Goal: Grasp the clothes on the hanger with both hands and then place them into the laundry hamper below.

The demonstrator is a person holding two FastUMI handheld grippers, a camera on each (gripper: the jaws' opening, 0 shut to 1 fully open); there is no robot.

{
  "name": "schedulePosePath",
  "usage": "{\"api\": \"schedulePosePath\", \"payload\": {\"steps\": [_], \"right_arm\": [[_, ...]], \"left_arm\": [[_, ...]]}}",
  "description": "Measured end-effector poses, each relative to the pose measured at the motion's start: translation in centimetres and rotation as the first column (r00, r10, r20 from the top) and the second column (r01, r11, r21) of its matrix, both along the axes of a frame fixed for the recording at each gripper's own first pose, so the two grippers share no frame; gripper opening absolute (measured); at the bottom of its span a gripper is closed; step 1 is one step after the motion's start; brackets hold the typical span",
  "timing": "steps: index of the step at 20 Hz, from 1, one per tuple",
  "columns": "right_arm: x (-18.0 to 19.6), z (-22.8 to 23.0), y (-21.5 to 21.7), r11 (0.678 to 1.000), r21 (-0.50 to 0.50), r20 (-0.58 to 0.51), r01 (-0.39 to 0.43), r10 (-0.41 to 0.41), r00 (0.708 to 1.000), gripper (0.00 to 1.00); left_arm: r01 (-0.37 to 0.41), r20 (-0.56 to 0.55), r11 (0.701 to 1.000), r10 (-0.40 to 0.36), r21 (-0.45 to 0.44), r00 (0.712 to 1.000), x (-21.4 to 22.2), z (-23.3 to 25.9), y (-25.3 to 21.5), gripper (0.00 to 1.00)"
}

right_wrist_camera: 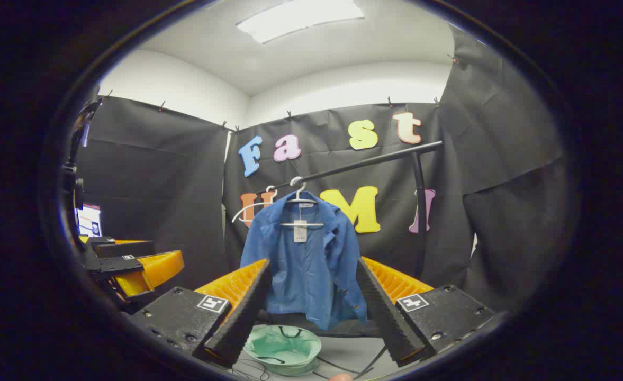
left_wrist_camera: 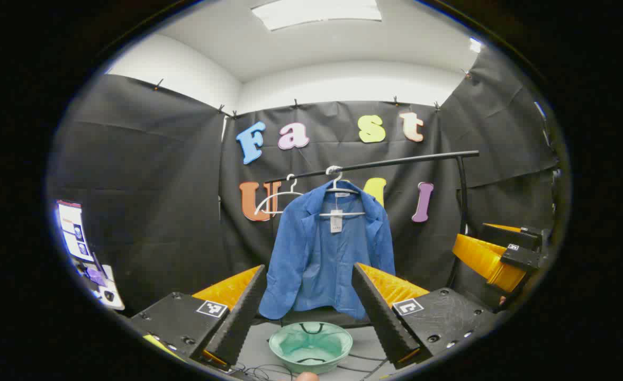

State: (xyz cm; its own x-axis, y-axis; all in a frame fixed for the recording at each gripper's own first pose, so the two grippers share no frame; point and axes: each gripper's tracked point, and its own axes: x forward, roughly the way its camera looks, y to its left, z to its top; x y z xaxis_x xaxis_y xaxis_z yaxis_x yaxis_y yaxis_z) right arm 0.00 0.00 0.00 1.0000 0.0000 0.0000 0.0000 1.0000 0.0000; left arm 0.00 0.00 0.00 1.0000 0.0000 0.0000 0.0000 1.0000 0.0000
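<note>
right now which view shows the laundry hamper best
The left gripper view: the green hamper sits between that gripper's fingers with its whole rim and inside open to sight, below the blue jacket. In the right gripper view the hamper lies lower left, partly hidden behind a finger.

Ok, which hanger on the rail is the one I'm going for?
Find the black rail across the back cloth wall. Two white hangers hang from it, side by side. Yours is the hanger carrying the blue jacket, above the green hamper; the empty hanger beside it is bare.
</note>
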Motion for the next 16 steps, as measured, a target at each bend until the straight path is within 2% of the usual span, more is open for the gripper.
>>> {"api": "schedulePosePath", "payload": {"steps": [5, 10, 16], "right_arm": [[-0.3, -1.0, -1.8, 0.996, 0.011, -0.052, 0.084, -0.083, 0.995, 0.99], [-0.7, -0.9, -3.8, 0.986, -0.006, -0.060, 0.165, -0.165, 0.984, 1.00], [0.1, -1.4, -3.3, 0.980, -0.030, -0.080, 0.194, -0.196, 0.977, 1.00]], "left_arm": [[0.032, -0.008, 0.999, -0.032, -0.013, 0.999, 0.3, -0.2, 0.5, 1.00], [0.053, -0.018, 0.998, -0.053, 0.029, 0.998, 0.8, -0.4, 1.9, 1.00], [0.053, -0.014, 0.998, -0.052, 0.022, 0.999, 2.2, -0.2, 3.6, 1.00]]}}
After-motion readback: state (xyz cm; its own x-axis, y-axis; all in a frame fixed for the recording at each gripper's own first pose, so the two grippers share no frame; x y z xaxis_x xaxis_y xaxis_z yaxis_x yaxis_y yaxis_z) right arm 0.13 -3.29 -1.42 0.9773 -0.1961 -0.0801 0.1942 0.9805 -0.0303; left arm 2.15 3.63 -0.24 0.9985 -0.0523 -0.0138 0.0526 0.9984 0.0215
